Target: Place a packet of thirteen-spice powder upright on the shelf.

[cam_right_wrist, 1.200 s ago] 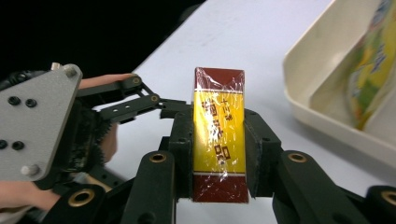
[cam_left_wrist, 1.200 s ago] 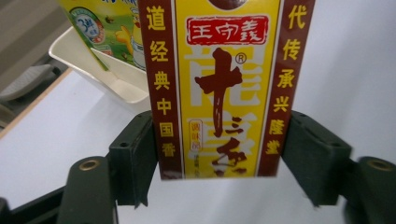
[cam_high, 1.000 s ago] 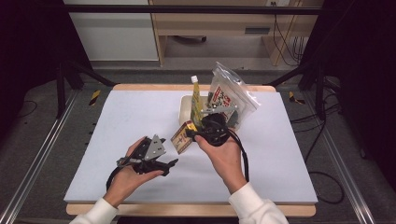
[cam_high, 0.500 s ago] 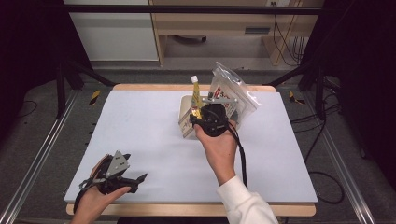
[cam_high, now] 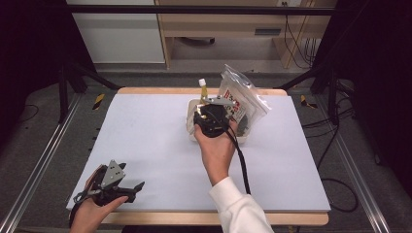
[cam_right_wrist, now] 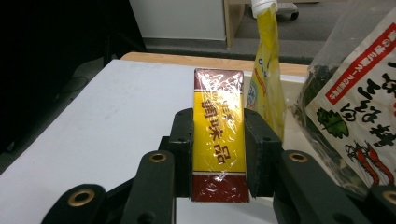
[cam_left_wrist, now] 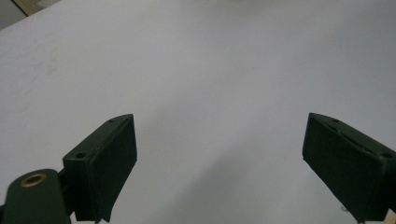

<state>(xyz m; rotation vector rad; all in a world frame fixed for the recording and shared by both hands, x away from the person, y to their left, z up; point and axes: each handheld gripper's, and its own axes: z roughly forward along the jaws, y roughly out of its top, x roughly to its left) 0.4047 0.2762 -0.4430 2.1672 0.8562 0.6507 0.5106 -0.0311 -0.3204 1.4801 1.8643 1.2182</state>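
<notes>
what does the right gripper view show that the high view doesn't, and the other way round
Right gripper view alone: the yellow and maroon box clamped between the right gripper's jaws, its printed face readable. High view alone: the left gripper at the table's near left edge, jaws apart, plus the person's hands and white sleeve. Both show the white table, the yellow spouted pouch and the clear seaweed bag by the right gripper.
</notes>
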